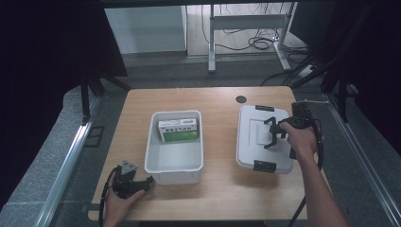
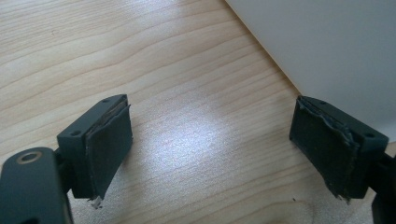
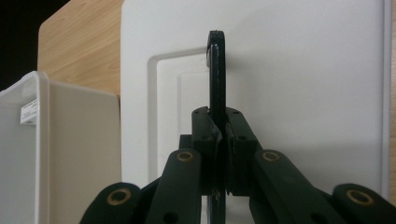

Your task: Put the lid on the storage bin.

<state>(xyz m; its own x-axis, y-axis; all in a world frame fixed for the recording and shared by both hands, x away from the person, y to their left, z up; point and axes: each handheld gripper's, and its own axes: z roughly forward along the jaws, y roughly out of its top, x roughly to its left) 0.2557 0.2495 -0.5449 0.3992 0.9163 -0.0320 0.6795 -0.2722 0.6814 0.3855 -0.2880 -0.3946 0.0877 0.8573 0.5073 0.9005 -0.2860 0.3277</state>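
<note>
A white lid [image 1: 253, 142] with black latches on its near and far edges lies over the right half of the table. My right gripper [image 1: 280, 128] is shut on the lid's black handle [image 1: 270, 130]. In the right gripper view the jaws [image 3: 218, 126] pinch that thin handle [image 3: 215, 70] edge-on above the lid [image 3: 303, 93]. An open white bin [image 1: 151, 142] stands at the middle, with a green and white box [image 1: 178, 130] lying at its far end. My left gripper [image 1: 147, 182] rests open on the wood by the bin's near left corner, with nothing between its pads [image 2: 109, 144].
The bin's white wall [image 2: 327, 46] stands close to the left gripper's right jaw. The wooden table [image 1: 222, 189] has a dark round hole [image 1: 241, 100] near its far edge. Metal rails run along both sides of the table, and a desk frame with cables stands behind it.
</note>
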